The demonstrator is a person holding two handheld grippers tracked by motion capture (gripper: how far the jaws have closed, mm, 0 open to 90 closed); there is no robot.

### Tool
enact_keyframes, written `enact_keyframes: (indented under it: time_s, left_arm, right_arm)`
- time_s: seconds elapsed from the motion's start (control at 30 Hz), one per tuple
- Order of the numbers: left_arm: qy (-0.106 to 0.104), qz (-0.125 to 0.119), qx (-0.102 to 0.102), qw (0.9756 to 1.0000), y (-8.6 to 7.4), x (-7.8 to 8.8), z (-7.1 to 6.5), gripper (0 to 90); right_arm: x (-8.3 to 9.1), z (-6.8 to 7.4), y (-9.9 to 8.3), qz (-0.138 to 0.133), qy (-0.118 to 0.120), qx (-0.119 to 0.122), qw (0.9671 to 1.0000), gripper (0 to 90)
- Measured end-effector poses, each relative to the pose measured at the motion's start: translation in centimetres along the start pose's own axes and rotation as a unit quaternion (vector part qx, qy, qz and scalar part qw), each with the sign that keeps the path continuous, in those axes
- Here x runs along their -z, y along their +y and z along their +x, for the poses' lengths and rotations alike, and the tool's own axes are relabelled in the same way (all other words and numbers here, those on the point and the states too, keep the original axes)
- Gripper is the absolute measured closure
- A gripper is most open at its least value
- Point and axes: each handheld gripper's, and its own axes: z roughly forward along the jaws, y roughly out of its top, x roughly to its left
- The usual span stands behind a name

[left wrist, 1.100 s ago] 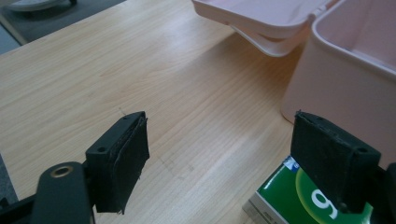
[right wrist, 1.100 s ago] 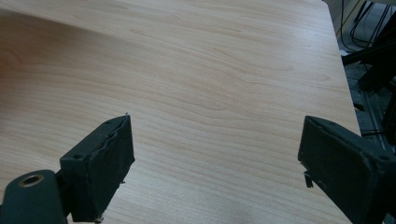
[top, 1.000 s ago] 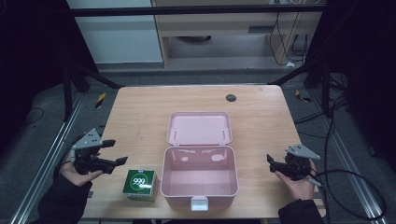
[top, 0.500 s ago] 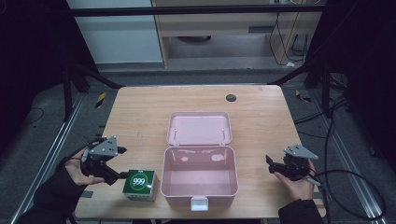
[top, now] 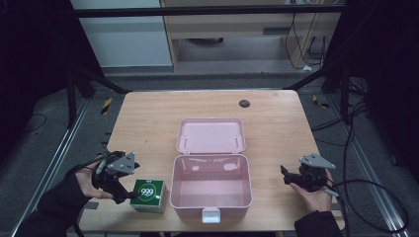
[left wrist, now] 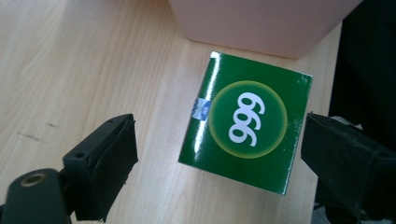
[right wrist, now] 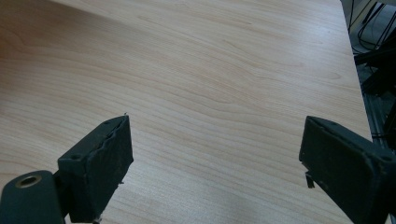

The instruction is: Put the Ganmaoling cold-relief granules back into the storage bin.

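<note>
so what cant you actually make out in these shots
- Green box: its sides and any small print; the left gripper view shows just the top.
- Dark spot on the table: too small in the high view to identify.
- Pink case: cut off by the left gripper view's top edge.

Dim room, grey floor, light cabinets behind.

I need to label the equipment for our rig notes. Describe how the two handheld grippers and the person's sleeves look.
Both the left gripper and right gripper are black, each topped by a grey three-cornered plate. Up close, the jaws are blocky black pads with rough edges, and a round hole sits in the frame beside one jaw. A black cable trails from the right gripper. The sleeves are dark.
</note>
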Motion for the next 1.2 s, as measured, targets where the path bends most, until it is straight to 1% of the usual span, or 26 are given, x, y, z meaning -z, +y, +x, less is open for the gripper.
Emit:
enact_keyframes:
  time_s: [0.1, 0.17, 0.23, 0.47, 0.53, 0.6, 0.87, 1.03, 1.1, 1.17, 1.2]
  left_arm:
    - [-0.001, 0.002, 0.003, 1.0000, -0.1, -0.2, -0.2, 9.1]
    - [-0.004, 0.004, 0.001, 1.0000, -0.2, -0.3, -0.3, 8.3]
    - [-0.007, 0.006, 0.005, 0.9999, -0.3, -0.5, -0.5, 7.8]
    - [-0.013, 0.008, 0.010, 0.9998, -0.7, -1.1, -0.7, 6.8]
    - [-0.014, 0.010, 0.014, 0.9997, -0.8, -1.3, -0.8, 6.5]
    - [-0.015, 0.012, 0.016, 0.9997, -1.1, -1.7, -0.9, 6.3]
    - [-0.020, 0.013, 0.026, 0.9994, -1.4, -2.7, -1.2, 5.4]
    - [-0.025, 0.013, 0.025, 0.9993, -1.7, -2.8, -1.2, 5.4]
    - [-0.028, 0.015, 0.031, 0.9990, -2.0, -3.1, -1.3, 5.4]
    - [-0.026, 0.016, 0.031, 0.9990, -2.1, -3.3, -1.3, 5.3]
    - [-0.026, 0.015, 0.034, 0.9990, -2.2, -3.4, -1.3, 5.3]
  right_arm:
    - [0.0, 0.0, 0.0, 0.001, 0.000, 0.001, 1.0000, 9.6]
    - [-0.1, 0.0, -0.1, 0.003, 0.001, 0.002, 1.0000, 9.4]
    - [-0.2, 0.0, -0.1, 0.006, 0.003, 0.002, 1.0000, 9.1]
    - [-0.2, 0.0, -0.1, 0.006, 0.003, 0.002, 1.0000, 8.5]
    - [-0.2, 0.1, -0.1, 0.008, 0.004, 0.002, 1.0000, 8.4]
    - [-0.3, 0.1, -0.2, 0.010, 0.004, 0.007, 0.9999, 8.1]
    - [-0.4, 0.2, -0.2, 0.015, 0.006, 0.007, 0.9998, 6.4]
    - [-0.5, 0.2, -0.2, 0.016, 0.006, 0.008, 0.9998, 5.5]
    - [-0.5, 0.2, -0.2, 0.016, 0.006, 0.010, 0.9998, 5.2]
    - [-0.5, 0.2, -0.2, 0.017, 0.006, 0.011, 0.9998, 4.9]
    - [-0.5, 0.2, -0.2, 0.018, 0.005, 0.010, 0.9998, 4.7]
